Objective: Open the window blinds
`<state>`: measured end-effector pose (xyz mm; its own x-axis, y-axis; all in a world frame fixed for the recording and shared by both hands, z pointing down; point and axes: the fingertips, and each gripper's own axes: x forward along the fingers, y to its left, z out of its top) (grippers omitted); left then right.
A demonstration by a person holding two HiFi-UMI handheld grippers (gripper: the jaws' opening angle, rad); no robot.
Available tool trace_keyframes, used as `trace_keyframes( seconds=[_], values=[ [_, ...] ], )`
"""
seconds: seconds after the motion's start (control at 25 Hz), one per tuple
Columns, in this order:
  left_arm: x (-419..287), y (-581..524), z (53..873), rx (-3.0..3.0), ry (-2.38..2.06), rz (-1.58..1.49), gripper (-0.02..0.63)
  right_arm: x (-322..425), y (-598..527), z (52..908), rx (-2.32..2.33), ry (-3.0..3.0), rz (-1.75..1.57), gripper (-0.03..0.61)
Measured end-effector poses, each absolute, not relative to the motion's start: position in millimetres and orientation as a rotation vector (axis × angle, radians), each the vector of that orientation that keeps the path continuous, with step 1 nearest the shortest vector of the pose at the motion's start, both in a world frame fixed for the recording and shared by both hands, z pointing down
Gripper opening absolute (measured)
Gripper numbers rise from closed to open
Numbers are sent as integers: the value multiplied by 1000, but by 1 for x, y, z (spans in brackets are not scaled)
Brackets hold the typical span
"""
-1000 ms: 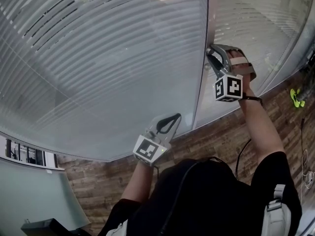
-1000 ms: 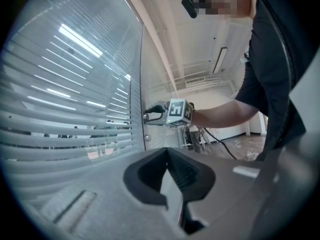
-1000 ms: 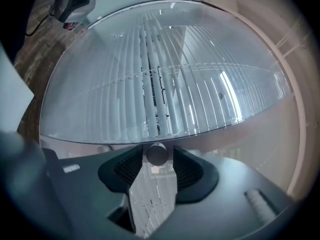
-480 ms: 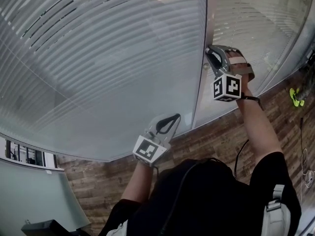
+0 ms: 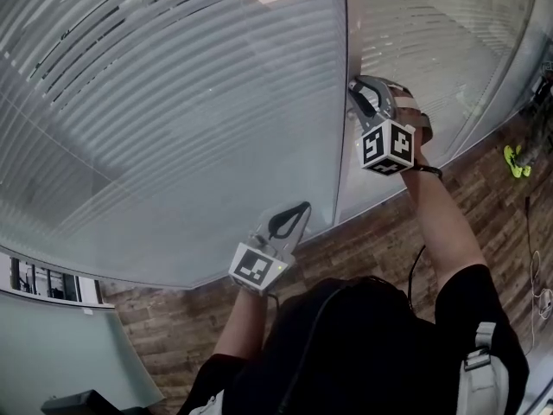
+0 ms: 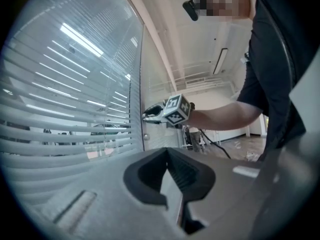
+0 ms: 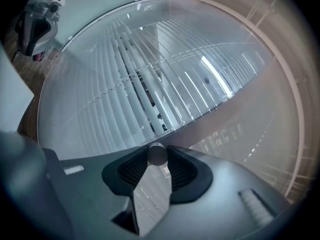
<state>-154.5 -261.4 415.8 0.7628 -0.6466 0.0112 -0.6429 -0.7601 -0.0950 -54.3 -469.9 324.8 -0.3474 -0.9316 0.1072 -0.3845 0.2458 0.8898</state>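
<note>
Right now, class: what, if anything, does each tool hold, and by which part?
The right tool, jaws just closed, pinches the small grey round knob by its sides. The left tool holds nothing.

- No words, numbers or brand names can be read in any view
- The only printed marks are black-and-white square patterns on the marker cube (image 5: pixel 257 267) of the left gripper (image 5: pixel 302 207) and the marker cube (image 5: pixel 386 145) of the right gripper (image 5: pixel 350 88); they carry no letters
</note>
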Motion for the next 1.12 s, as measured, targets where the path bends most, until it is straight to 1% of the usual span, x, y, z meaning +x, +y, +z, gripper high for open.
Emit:
trace_keyframes(
  seconds=[0.36, 0.64, 0.96, 1.12],
  values=[
    [-151, -257, 415, -2879, 1017, -60, 3, -51, -472, 320, 1326, -2060, -830, 127],
    [-153, -254, 418, -2878, 1027, -66, 4, -45, -476, 322, 1448, -2305, -461, 127],
    [-153, -257, 418, -2873, 1022, -55, 3, -42, -479, 322, 1512, -2429, -280, 127],
    [-150, -257, 418, -2874, 1014, -60, 5, -38, -482, 325, 1556, -2528, -135, 127]
  ],
)
